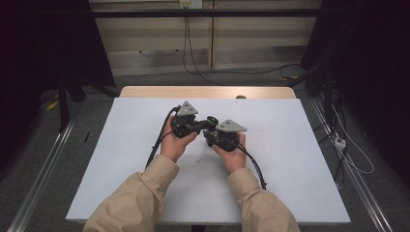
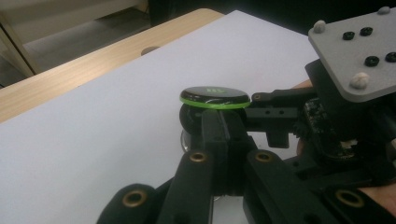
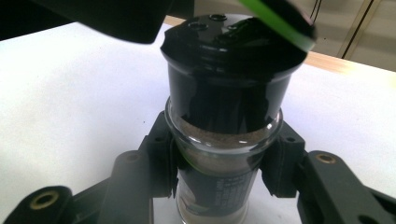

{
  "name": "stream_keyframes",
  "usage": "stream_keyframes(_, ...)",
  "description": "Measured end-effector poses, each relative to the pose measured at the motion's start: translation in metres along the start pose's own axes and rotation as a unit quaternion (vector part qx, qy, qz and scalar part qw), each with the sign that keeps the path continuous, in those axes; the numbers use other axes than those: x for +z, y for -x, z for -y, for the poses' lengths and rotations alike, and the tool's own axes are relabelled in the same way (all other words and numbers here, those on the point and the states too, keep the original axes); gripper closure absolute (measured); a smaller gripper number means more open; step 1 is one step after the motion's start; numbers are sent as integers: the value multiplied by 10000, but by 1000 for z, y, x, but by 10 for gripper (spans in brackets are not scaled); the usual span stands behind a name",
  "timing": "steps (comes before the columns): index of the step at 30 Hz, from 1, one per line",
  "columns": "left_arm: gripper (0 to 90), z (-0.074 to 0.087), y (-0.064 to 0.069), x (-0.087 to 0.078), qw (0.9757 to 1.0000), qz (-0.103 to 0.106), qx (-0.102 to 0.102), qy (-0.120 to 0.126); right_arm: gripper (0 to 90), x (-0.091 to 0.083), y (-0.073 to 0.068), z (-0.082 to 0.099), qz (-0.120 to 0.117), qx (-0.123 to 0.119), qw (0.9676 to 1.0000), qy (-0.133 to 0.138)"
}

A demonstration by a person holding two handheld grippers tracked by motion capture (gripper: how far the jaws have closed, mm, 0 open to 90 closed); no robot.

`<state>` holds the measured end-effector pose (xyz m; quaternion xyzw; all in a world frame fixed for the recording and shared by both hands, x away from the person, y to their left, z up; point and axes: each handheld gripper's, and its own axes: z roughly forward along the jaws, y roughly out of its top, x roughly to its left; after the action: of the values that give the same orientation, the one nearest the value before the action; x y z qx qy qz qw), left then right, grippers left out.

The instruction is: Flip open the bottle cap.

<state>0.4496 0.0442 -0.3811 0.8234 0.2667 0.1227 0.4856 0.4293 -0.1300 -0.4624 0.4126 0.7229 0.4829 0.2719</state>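
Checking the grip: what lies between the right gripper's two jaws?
A glass jar of brownish powder with a black shaker top, clamped at its sides by the right gripper; the right gripper view shows it.

One white table [image 1: 290,145] stood in the high view, and everything counted lay on or over it. Two hands [image 1: 174,145] reached over the table, each with one beige sleeve [image 1: 140,193], so two sleeves in all. Two grippers met near the table's middle: one left gripper [image 1: 187,123] and one right gripper [image 1: 220,135], each topped by one grey three-cornered plate [image 1: 186,109], two plates together. Two black cables [image 1: 157,145] trailed from them across the table. Between the grippers was one spice jar [image 3: 219,154], with one black shaker top [image 3: 229,60] and one green-rimmed lid [image 2: 214,97]. The shaker top showed at least three holes; more could not be counted.
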Motion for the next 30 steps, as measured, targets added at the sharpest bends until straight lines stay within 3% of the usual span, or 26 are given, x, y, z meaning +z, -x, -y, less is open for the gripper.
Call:
stream_keyframes(3, 900, -1, -1, 0, 10000, -14, 56, -13, 536, 0, 0, 0, 3, 10, 10000, -4)
stream_keyframes(14, 900, -3, -2, 1, 10000, 40, -69, -9, 536, 0, 0, 0, -5, 10, 10000, 8)
stream_keyframes(30, 900, -10, -2, 2, 10000, 17, -12, -22, 536, 0, 0, 0, -1, 25, 10000, 8)
